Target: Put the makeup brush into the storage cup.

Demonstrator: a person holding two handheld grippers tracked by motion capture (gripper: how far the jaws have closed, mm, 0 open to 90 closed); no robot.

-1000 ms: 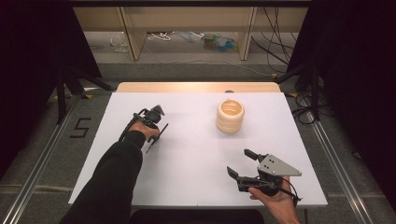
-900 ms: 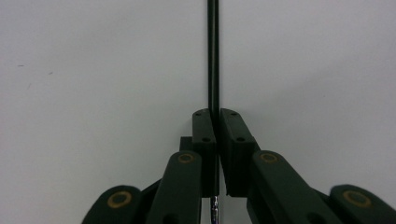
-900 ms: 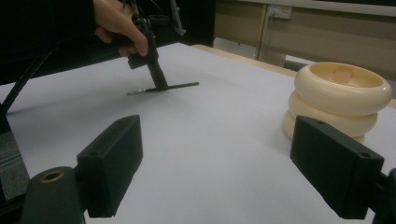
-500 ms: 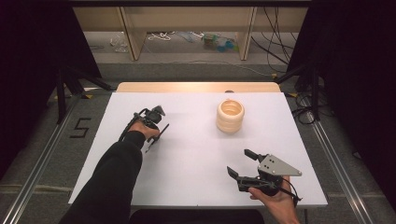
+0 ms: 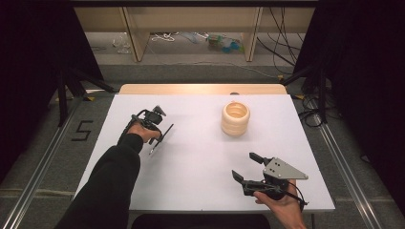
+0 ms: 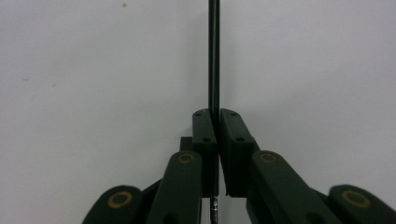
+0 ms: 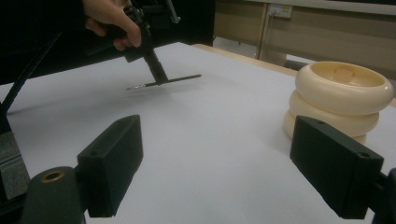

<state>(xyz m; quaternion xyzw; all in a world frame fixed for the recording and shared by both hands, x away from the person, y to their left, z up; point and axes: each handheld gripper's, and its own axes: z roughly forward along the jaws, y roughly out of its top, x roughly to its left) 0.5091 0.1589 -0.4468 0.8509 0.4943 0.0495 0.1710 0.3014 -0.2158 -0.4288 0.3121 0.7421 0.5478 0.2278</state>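
On the left half of the white counter (image 5: pixel 200 157), the left gripper (image 5: pixel 160 138) is clenched on a thin black rod (image 5: pixel 161 140), maybe a pen or a stylus; I cannot tell which. From the left gripper view the rod (image 6: pixel 214 51) runs straight out between the two pads, which press on it from both sides, and a short end with a small metal tip sticks out behind the jaws. From the right gripper view the rod (image 7: pixel 163 81) hangs nearly level, a little above the counter, with its shadow under it. The cream holder (image 5: pixel 235 119), shaped like stacked rings with an open top, stands on the far right part of the counter, well apart from the rod. The right gripper (image 5: pixel 249 168) rests near the near right edge with its jaws released and wide, holding nothing.

I judge the step in hand is to carry the rod to the holder and put it inside. To do this well, the rod should be turned upright before it comes over the opening, and lowered slowly so the tip does not hit the rim (image 7: pixel 345 88). The grip is close to one end, so the long free part may swing; a slow move is better.

Between the rod and the holder the counter is bare, so the path is free. The far wooden edge (image 5: pixel 200 88) is just behind the holder, so pushing it that way should be avoided.
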